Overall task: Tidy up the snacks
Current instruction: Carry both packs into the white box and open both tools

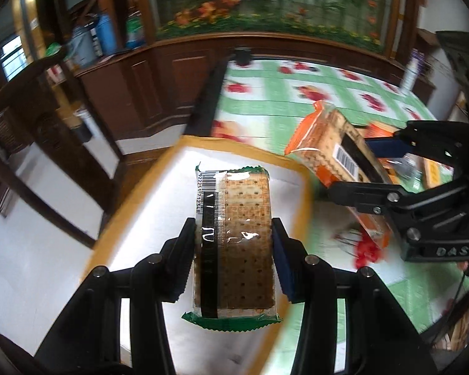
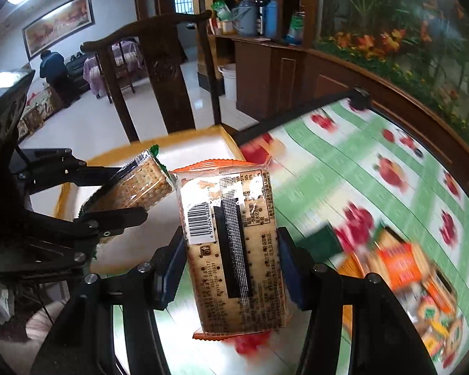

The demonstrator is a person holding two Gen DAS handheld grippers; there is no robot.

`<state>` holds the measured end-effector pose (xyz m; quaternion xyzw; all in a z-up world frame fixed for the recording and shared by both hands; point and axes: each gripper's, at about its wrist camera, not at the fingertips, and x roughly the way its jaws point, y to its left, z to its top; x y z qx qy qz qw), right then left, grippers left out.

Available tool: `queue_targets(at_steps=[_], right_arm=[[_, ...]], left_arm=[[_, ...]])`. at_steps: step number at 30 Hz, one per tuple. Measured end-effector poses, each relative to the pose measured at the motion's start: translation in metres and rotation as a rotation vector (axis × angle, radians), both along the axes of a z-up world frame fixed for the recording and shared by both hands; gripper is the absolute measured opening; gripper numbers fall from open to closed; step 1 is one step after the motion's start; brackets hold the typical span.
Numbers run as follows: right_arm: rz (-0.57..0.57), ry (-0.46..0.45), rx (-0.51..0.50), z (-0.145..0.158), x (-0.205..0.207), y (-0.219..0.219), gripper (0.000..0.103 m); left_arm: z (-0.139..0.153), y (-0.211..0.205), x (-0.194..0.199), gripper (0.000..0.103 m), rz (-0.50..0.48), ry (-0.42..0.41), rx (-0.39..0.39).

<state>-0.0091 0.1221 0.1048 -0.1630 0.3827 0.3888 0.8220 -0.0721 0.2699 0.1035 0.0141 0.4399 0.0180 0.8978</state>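
Note:
My left gripper (image 1: pixel 233 237) is shut on a green-edged cracker pack (image 1: pixel 234 243) and holds it above a white tray with a yellow rim (image 1: pixel 303 181). My right gripper (image 2: pixel 231 250) is shut on an orange-edged cracker pack (image 2: pixel 231 250) and holds it above the table, just right of the tray (image 2: pixel 225 137). In the left wrist view the right gripper (image 1: pixel 359 168) and its orange pack (image 1: pixel 328 143) are at the right. In the right wrist view the left gripper (image 2: pixel 109 193) and its green pack (image 2: pixel 140 184) are at the left, over the tray.
The table has a green and white cloth with red flowers (image 1: pixel 297 93). A heap of more snack packs (image 2: pixel 422 287) lies at the right of the table. A dark wooden chair (image 2: pixel 159 72) stands behind the tray. A wooden cabinet (image 1: pixel 172 78) runs along the far side.

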Motion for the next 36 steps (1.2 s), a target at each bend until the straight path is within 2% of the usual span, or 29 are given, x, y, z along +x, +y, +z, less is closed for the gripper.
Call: queue_targets(at_steps=[3, 6, 12, 14, 18, 25, 26, 27, 28, 29, 31, 36], right_arm=[[0.006, 0.028, 0.020, -0.002, 0.014, 0.027, 0.056], [-0.006, 0.064, 0.022, -0.014, 0.030, 0.050, 0.056], [-0.020, 0.160, -0.022, -0.057, 0.057, 0.075, 0.056], [-0.027, 0.169, -0.035, -0.065, 0.058, 0.077, 0.056], [-0.059, 0.186, -0.031, -0.071, 0.067, 0.070, 0.056], [-0.081, 0.232, 0.015, -0.070, 0.066, 0.064, 0.058], [-0.086, 0.241, 0.022, -0.071, 0.068, 0.063, 0.059], [-0.093, 0.255, 0.038, -0.071, 0.068, 0.060, 0.061], [-0.096, 0.266, 0.053, -0.070, 0.069, 0.059, 0.063], [-0.099, 0.277, 0.070, -0.070, 0.070, 0.057, 0.064], [-0.105, 0.295, 0.119, -0.067, 0.070, 0.052, 0.065], [-0.099, 0.269, 0.140, -0.057, 0.061, 0.042, 0.065]], left_arm=[[-0.015, 0.022, 0.017, 0.048, 0.068, 0.032, 0.011], [-0.035, 0.044, 0.029, 0.048, 0.123, 0.077, -0.037], [-0.058, 0.053, 0.042, 0.048, 0.152, 0.122, -0.070], [-0.062, 0.050, 0.046, 0.048, 0.159, 0.130, -0.049], [-0.068, 0.047, 0.053, 0.048, 0.157, 0.146, -0.090], [-0.076, 0.036, 0.059, 0.049, 0.164, 0.161, -0.022], [-0.075, 0.037, 0.057, 0.051, 0.172, 0.160, -0.016], [-0.075, 0.038, 0.056, 0.059, 0.182, 0.158, -0.018], [-0.074, 0.039, 0.056, 0.074, 0.191, 0.156, -0.023], [-0.072, 0.041, 0.054, 0.079, 0.201, 0.148, -0.034], [-0.069, 0.043, 0.050, 0.081, 0.212, 0.135, -0.045], [-0.062, 0.042, 0.038, 0.081, 0.237, 0.118, -0.057]])
